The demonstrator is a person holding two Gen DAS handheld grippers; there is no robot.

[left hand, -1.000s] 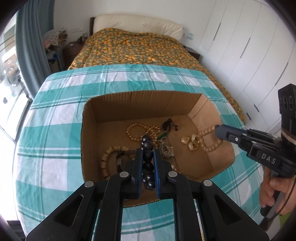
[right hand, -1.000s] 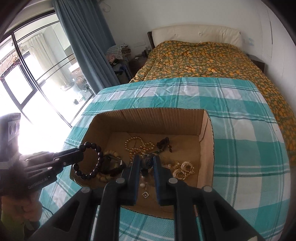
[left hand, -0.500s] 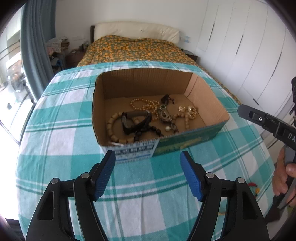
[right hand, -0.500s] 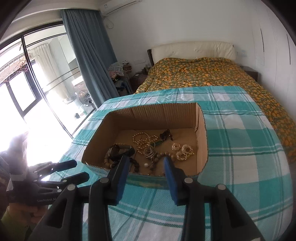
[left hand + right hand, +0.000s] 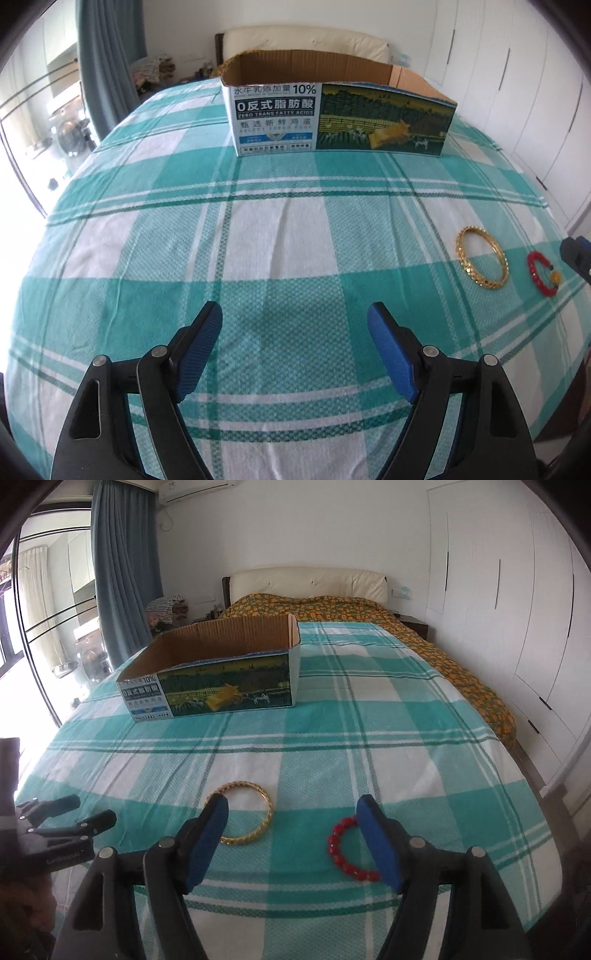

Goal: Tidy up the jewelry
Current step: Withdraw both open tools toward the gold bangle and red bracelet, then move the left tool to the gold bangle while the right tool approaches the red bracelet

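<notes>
1. The left gripper is closest in its own view. Its jaws stand wide and have just been opening. Nothing is between them, only the checked cloth below.
2. The right gripper is closest in the other view. Its jaws are wide too and have just been opening. They hold nothing.
3. The cloth is green and white. It covers the desk where the things lie.
4. A gold bangle lies flat on the cloth. In the right wrist view, the right gripper's left blue pad hides part of it.
5. A red bead bracelet lies flat beside the bangle, a little apart from it. The other blue pad hides part of it.
6. In the left wrist view, the bangle and the red bracelet lie far off to the right. The tip of the right gripper pokes in at the edge, just beside the red bracelet.
7. In the right wrist view, the left gripper shows low on the left, with its tips apart.
8. Farther back, a cardboard box stands on the cloth with its top open. Its front has a picture and writing. What is inside cannot be seen.
9. Behind the desk is a bed with an orange flowery cover.
10. A blue curtain hangs on the left, and white cupboards are on the right.
</notes>
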